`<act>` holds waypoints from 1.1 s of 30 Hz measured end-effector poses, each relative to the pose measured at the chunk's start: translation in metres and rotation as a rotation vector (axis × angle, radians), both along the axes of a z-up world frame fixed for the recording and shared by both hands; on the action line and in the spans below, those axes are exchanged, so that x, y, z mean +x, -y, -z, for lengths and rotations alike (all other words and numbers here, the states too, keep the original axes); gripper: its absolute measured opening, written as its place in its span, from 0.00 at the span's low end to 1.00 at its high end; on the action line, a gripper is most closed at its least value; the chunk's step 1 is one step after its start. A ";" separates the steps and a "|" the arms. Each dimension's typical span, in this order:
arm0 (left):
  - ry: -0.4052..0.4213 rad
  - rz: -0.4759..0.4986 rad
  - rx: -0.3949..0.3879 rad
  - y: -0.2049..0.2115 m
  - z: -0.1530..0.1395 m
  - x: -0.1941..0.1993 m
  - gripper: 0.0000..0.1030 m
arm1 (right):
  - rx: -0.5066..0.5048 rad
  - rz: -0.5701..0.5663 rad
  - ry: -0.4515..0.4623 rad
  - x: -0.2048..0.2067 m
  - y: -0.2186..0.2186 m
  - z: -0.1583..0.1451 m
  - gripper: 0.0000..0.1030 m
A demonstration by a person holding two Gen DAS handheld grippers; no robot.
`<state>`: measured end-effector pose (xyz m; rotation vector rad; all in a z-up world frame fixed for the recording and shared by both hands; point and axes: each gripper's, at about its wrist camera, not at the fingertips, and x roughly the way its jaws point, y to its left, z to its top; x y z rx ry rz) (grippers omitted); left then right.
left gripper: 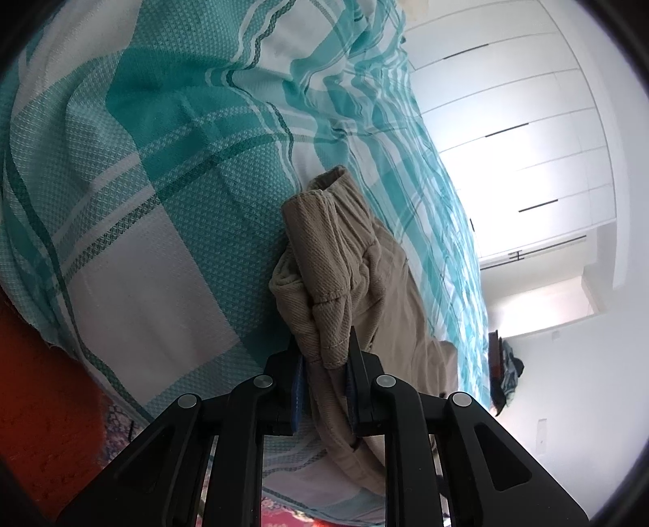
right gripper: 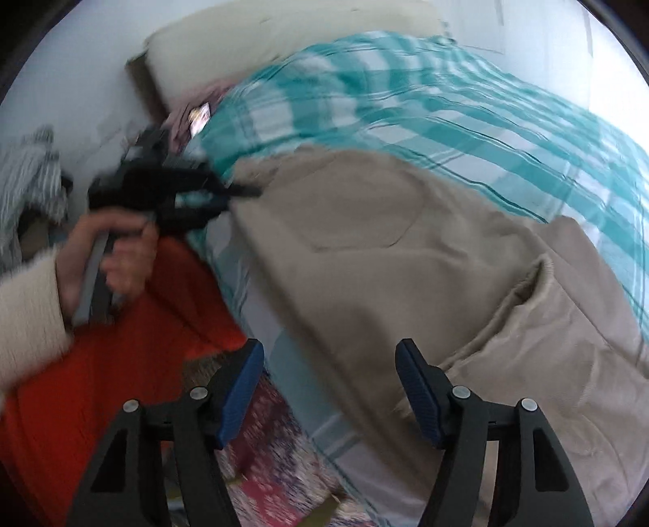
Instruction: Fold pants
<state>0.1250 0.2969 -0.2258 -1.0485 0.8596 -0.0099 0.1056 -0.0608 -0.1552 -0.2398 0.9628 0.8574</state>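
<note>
Beige pants (right gripper: 365, 251) lie spread on a bed with a teal and white checked cover (right gripper: 446, 105). In the left wrist view my left gripper (left gripper: 324, 360) is shut on a bunched fold of the pants (left gripper: 324, 267), near a hem or waistband edge. The right wrist view shows that same left gripper (right gripper: 243, 188) at the pants' far left edge, held by a hand (right gripper: 117, 251) in a cream sleeve. My right gripper (right gripper: 328, 360) stands open above the near edge of the pants, nothing between its blue pads (right gripper: 239, 389). The picture is motion-blurred.
An orange cloth (right gripper: 121, 344) lies left of the bed, with a patterned red rug (right gripper: 276, 454) below it. A cream pillow (right gripper: 284, 28) sits at the bed's head. White cupboard doors (left gripper: 527, 142) stand beyond the bed. Striped clothes (right gripper: 28, 170) lie at far left.
</note>
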 end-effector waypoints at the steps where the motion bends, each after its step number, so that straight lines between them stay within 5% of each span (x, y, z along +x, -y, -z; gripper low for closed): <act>1: -0.001 -0.002 -0.003 0.000 0.001 0.000 0.15 | -0.012 0.007 0.017 -0.003 -0.002 0.000 0.62; 4: -0.004 -0.007 -0.010 0.000 0.002 0.000 0.15 | -0.019 0.047 0.047 -0.003 -0.007 -0.004 0.57; 11: -0.005 -0.004 -0.013 -0.002 0.002 0.000 0.16 | -0.206 0.066 0.147 0.005 -0.038 0.012 0.44; 13: -0.001 -0.002 -0.017 -0.002 0.002 0.000 0.16 | -0.266 0.037 0.203 0.001 -0.044 0.017 0.36; 16: 0.001 -0.002 -0.011 -0.003 0.000 0.000 0.16 | -0.340 0.005 0.317 -0.012 -0.049 0.015 0.09; 18: 0.003 -0.005 -0.005 -0.003 -0.001 0.000 0.16 | -0.369 -0.013 0.373 -0.022 -0.054 0.009 0.04; 21: -0.003 -0.003 -0.004 -0.002 0.000 0.001 0.16 | -0.394 -0.063 0.319 -0.026 -0.057 0.020 0.03; 28: -0.004 -0.009 -0.015 -0.001 0.002 0.001 0.16 | -0.300 -0.062 0.207 -0.021 -0.046 0.022 0.08; 32: -0.005 -0.008 -0.015 -0.001 0.003 0.001 0.16 | -0.064 0.045 0.010 0.007 -0.007 -0.009 0.50; 33: -0.006 -0.008 -0.016 -0.001 0.003 0.001 0.16 | 0.000 0.088 -0.003 0.016 0.008 -0.020 0.50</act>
